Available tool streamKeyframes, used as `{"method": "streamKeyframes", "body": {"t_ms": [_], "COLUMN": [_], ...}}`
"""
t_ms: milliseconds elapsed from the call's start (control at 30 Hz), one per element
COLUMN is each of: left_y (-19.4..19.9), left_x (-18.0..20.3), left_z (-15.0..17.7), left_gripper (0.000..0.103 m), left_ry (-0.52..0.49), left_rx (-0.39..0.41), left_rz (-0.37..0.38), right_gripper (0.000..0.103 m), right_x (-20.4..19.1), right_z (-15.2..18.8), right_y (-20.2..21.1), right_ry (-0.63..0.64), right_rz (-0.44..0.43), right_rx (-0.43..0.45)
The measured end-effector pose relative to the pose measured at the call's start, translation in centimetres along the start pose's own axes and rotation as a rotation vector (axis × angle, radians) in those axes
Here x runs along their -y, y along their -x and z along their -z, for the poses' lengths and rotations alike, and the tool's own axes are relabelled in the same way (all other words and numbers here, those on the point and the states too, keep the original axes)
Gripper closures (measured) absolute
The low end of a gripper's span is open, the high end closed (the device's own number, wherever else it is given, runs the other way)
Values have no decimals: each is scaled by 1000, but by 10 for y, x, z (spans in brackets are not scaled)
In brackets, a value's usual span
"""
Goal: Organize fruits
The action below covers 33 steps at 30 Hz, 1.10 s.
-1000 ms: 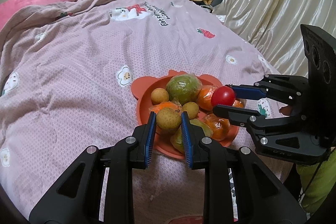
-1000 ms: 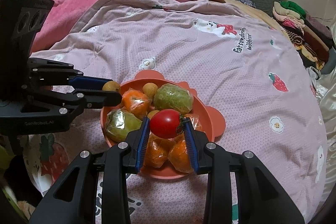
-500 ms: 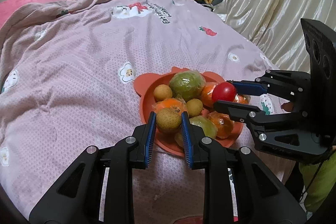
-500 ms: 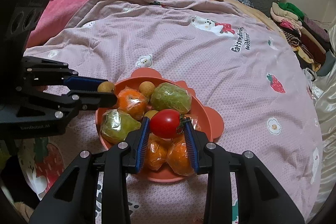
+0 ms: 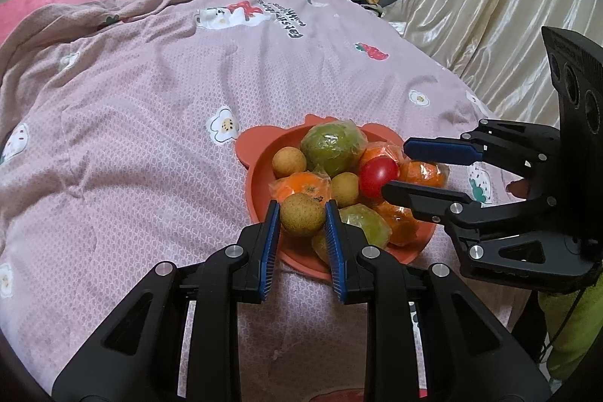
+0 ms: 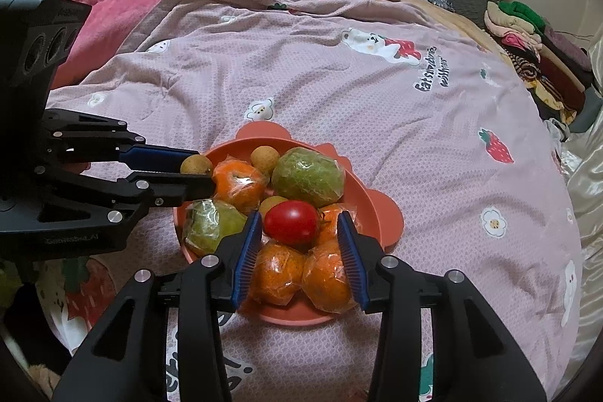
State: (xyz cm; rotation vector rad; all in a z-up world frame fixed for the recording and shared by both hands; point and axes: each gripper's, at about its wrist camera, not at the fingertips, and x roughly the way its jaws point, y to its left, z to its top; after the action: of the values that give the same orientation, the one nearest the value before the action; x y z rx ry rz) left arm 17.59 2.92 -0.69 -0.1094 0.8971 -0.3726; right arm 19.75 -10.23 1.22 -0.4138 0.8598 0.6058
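Two grippers: both hung over the orange plate (image 6: pixel 380 213) on the pink quilt (image 5: pixel 150 138), w/ fruit piled inside.
L gripper (image 5: pixel 302 210): we saw it clamped on a brown longan (image 5: pixel 303 215), pads pressing both sides, fruit lifted just above the plate's near-left edge.
R gripper (image 6: pixel 299 226): jaws had just been opening; the tomato (image 6: pixel 291 222) sat btwn them but we saw gaps on both sides, so pads no longer pressed it.
Tomato spot: it rested on top of the wrapped oranges (image 6: pixel 279 274), mid-plate, beside the big green fruit (image 6: pixel 308 176).
Step, our read: R was releasing the tomato onto the pile; L was next w/ its longan.
How to do it well, R: we judged jaws should go wider before any pull-back, then back off along the fingers, not sideways, since a round tomato on slick wrap could roll.
How to do it well, L: we judged the longan needed a low pocket, e.g. near the other longans (image 5: pixel 289 162), & a release close to the fruit, not a drop.
Risk: soft quilt under the plate, so we judged any push on the rim could tip it.
Clearance: the 2 grippers were near each other over the plate; we'd move one at a time.
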Motion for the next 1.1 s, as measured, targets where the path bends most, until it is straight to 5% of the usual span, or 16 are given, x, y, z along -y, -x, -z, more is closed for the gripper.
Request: {"method": "streamKeyframes", "body": {"t_ms": [1100], "left_y": [11], "left_x": [3], "left_z": [0], "left_gripper": [78], "left_ry": [0], "left_rx": [24], "left_rz": [4], "right_gripper": [35], "right_x": [7], "right_z": [9], "right_y": [31], "right_ry": [-75], "right_rz": [30], "right_rx": [48]}}
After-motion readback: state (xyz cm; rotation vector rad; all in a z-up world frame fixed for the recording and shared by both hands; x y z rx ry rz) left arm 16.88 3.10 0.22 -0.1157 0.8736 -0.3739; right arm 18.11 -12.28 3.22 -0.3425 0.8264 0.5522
